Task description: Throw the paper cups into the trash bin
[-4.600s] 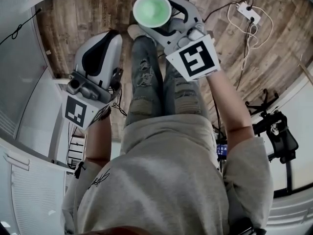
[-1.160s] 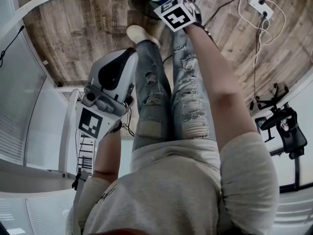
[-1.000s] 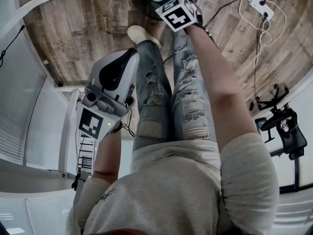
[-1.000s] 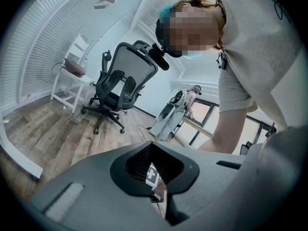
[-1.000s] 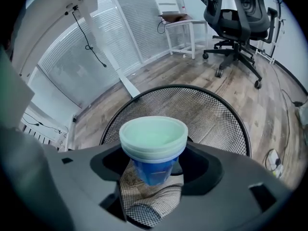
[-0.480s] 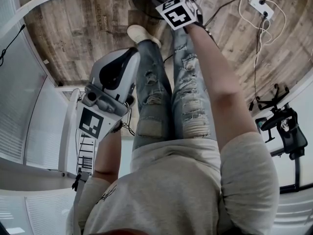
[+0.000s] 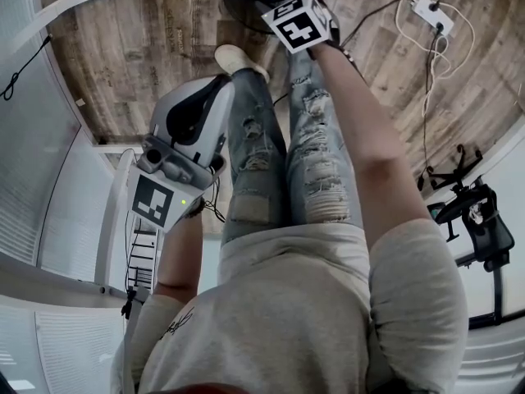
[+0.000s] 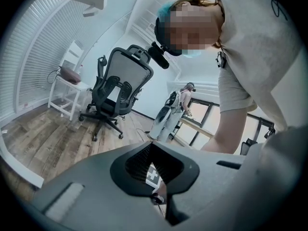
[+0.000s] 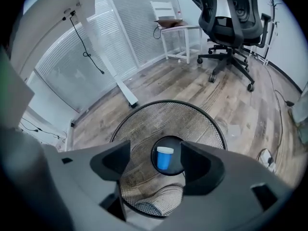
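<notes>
two grippers: left gripper [image 8: 153, 150], right gripper [image 9: 156, 159]. one blue paper cup [image 9: 164, 158] beyond the right gripper's parted jaws, inside one mesh trash bin [image 9: 144, 126]. farther ahead, one office chair [image 9: 228, 18] and one white side table [image 9: 175, 29].

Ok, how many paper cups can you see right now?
1: a blue paper cup inside the mesh trash bin, under the open right claw. Others may be hidden.

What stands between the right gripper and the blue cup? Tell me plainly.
Nothing visible. The right gripper hangs open over the mesh bin, and the blue cup shows straight down through the gap between its jaws, inside the bin over its dark base. The cup is already where it has to go.
</notes>
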Demonstrator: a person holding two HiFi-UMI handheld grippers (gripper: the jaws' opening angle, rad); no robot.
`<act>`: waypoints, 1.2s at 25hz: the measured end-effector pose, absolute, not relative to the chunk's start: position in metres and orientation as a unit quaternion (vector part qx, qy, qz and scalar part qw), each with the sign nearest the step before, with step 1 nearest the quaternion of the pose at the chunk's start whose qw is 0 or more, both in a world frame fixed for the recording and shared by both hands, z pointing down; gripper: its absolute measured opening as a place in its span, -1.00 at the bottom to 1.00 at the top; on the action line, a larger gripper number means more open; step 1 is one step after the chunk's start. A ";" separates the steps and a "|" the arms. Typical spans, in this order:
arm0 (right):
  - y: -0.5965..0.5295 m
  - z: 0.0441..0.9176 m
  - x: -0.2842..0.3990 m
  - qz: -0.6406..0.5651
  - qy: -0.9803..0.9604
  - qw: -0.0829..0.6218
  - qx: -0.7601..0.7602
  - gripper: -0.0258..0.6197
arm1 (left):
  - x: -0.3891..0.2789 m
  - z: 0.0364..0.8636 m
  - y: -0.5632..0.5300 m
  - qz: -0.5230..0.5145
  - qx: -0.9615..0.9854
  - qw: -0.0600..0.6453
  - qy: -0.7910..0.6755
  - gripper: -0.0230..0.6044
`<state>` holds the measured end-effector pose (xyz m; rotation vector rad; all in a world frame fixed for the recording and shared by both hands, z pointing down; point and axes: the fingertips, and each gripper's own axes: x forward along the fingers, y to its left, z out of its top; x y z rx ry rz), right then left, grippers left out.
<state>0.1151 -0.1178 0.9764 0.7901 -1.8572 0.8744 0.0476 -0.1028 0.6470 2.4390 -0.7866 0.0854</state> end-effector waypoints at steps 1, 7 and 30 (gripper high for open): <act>-0.119 0.971 0.115 0.353 -0.753 0.452 0.322 0.03 | 0.048 0.643 -0.102 0.032 0.913 0.283 -0.293 -0.95; -0.116 0.944 0.112 0.349 -0.757 0.450 0.320 0.03 | 0.052 0.620 -0.103 0.032 0.920 0.265 -0.288 -0.95; -0.114 0.826 0.102 0.332 -0.779 0.415 0.333 0.03 | 0.047 0.551 -0.099 0.040 0.932 0.225 -0.283 -0.95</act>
